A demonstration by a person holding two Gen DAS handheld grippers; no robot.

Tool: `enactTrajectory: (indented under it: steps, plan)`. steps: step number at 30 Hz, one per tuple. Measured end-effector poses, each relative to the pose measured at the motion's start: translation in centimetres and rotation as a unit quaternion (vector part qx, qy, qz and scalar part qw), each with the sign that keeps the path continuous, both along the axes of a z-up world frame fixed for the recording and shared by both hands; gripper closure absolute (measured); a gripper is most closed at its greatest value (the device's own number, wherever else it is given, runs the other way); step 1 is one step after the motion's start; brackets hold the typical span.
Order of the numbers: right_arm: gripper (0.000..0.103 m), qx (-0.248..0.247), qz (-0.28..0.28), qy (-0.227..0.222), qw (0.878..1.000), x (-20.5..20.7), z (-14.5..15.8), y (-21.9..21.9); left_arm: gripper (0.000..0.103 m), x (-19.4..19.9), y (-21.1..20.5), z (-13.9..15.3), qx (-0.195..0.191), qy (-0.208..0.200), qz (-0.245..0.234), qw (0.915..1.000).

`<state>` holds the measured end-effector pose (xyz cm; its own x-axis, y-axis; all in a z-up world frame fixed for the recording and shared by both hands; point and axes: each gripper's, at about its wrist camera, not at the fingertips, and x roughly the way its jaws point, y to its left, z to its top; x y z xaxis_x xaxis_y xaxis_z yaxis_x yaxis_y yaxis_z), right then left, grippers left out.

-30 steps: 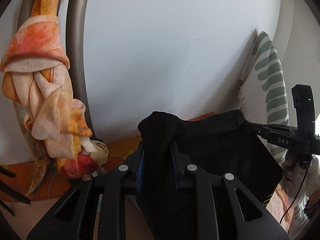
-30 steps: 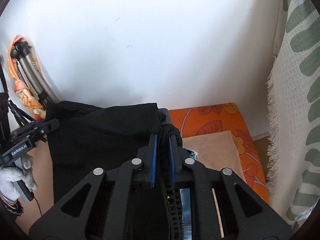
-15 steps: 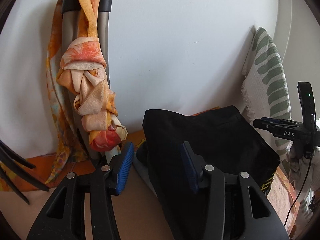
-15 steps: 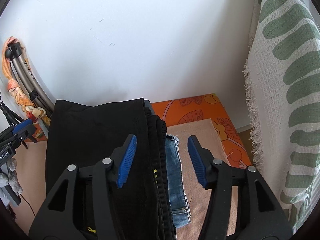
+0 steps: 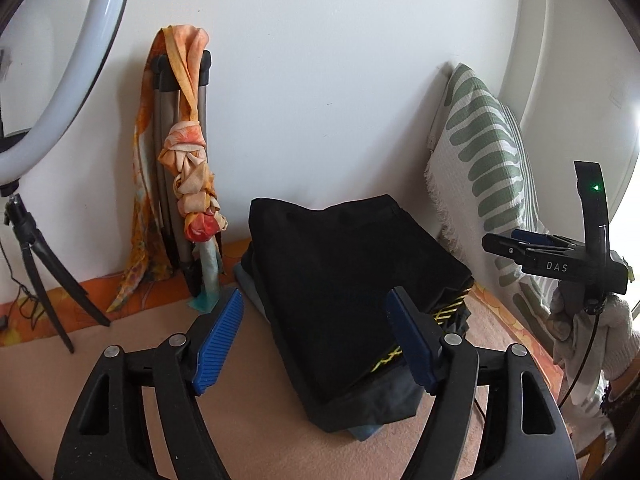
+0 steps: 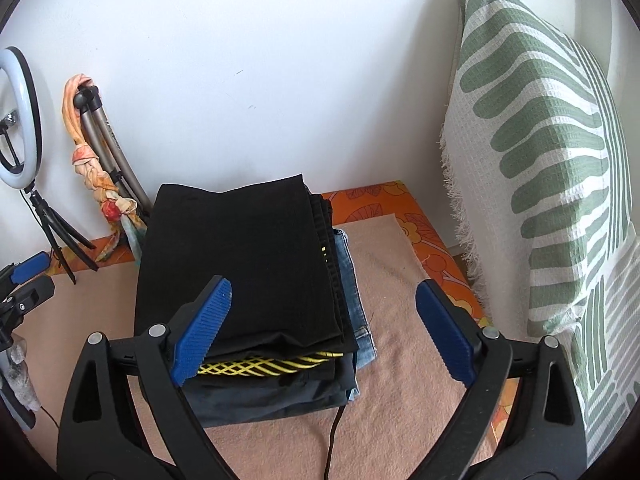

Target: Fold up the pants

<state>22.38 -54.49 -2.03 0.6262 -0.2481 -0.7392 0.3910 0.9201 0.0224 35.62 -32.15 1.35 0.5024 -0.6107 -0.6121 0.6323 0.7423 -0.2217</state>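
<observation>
Black pants [image 6: 244, 256] sit folded on top of the pile around 12 o'clock from your right gripper [image 6: 324, 332], squared up pretty well against the wall. Going left to right: ring light [image 6: 18, 116] on its tripod, the scarf-wrapped stand [image 6: 100, 160], your left gripper [image 5: 316, 344], the stack, your right gripper, then the green striped throw [image 6: 540, 160] out at 3 o'clock. Both grippers are spread wide with nothing between the pads, so the fold looks basically done to me. If you want it tidy, I'd back straight out without snagging the top layer, maybe pat the edge at 5 o'clock flush. Count-wise I see one black pair on top, one garment with yellow lattice print [image 6: 268, 364], a dark layer under that, one pair of jeans [image 6: 352, 280], though deeper layers could be hiding
</observation>
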Motion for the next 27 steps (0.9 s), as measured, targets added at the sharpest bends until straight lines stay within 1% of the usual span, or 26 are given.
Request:
enactTrajectory:
  steps: [5,6,7,8,12,13,17,22,24,27]
  plan:
    - [0.006,-0.026,-0.004,-0.01,1.0,-2.9,1.7,3.9,0.029,-3.5,2.6,1.5,-0.017,-0.008,-0.008,0.9998]
    - [0.004,-0.03,-0.004,-0.014,0.999,-3.4,1.8,4.7,0.028,-4.1,3.1,1.8,-0.02,-0.01,-0.009,0.9997]
    - [0.002,-0.032,-0.005,-0.016,0.999,-4.0,2.0,5.4,0.022,-4.7,3.6,2.0,-0.021,-0.014,-0.009,0.9997]
    - [0.002,-0.029,-0.007,-0.019,0.999,-4.6,2.2,6.2,0.02,-5.4,4.1,2.3,-0.022,-0.019,-0.009,0.9995]
    - [0.001,-0.024,-0.012,-0.023,0.999,-6.5,2.6,8.8,0.019,-8.3,6.2,3.1,-0.022,-0.034,-0.011,0.9991]
    - [0.001,-0.026,-0.012,-0.024,0.999,-7.0,2.6,9.5,0.017,-8.9,6.7,3.1,-0.02,-0.039,-0.008,0.999]
    - [0.0,-0.036,-0.006,-0.031,0.999,-9.0,2.8,12.3,0.009,-11.3,8.5,3.0,-0.01,-0.054,0.004,0.9985]
    - [0.0,-0.03,-0.003,-0.035,0.999,-10.8,2.0,14.7,0.007,-14.0,10.6,2.3,-0.004,-0.081,0.019,0.9965]
    - [0.0,-0.03,-0.005,-0.038,0.999,-11.4,1.7,15.5,0.004,-14.7,11.2,2.0,-0.002,-0.092,0.028,0.9953]
    - [0.0,-0.035,-0.01,-0.043,0.998,-12.1,1.2,16.5,0.001,-15.4,11.9,1.4,-0.005,-0.095,0.034,0.9949]
